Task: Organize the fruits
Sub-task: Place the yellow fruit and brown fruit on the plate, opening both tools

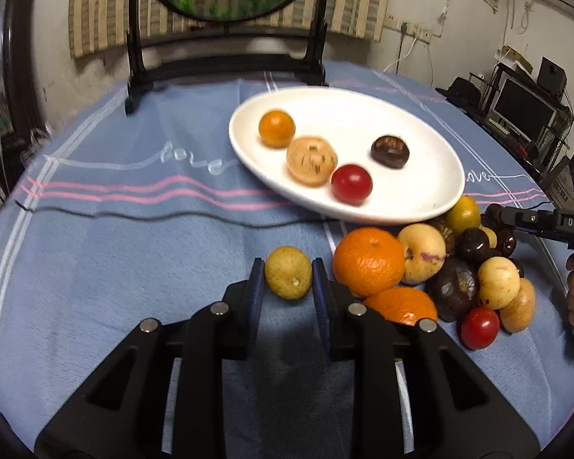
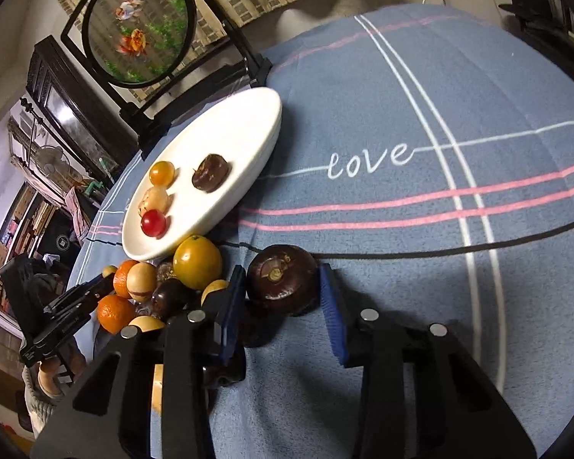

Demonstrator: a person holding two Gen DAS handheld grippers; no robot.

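In the left wrist view my left gripper [image 1: 288, 273] is shut on a small yellow-green fruit [image 1: 288, 272], low over the blue cloth. A white oval plate [image 1: 344, 114] behind it carries a small orange fruit [image 1: 276, 128], a tan fruit [image 1: 311, 160], a red tomato [image 1: 351, 184] and a dark brown fruit [image 1: 389, 151]. In the right wrist view my right gripper [image 2: 283, 287] is shut on a dark purple round fruit [image 2: 282, 285] that rests on the cloth beside the plate [image 2: 229, 134]. The right gripper [image 1: 495, 217] also shows at the pile's far side.
A pile of several fruits lies by the plate's near rim, among them a big orange [image 1: 368, 260], a yellow fruit [image 2: 197, 264] and a red tomato [image 1: 479, 327]. A round painted screen on a black stand [image 2: 139, 26] stands at the table's back. My left gripper [image 2: 101, 292] shows at the pile's left.
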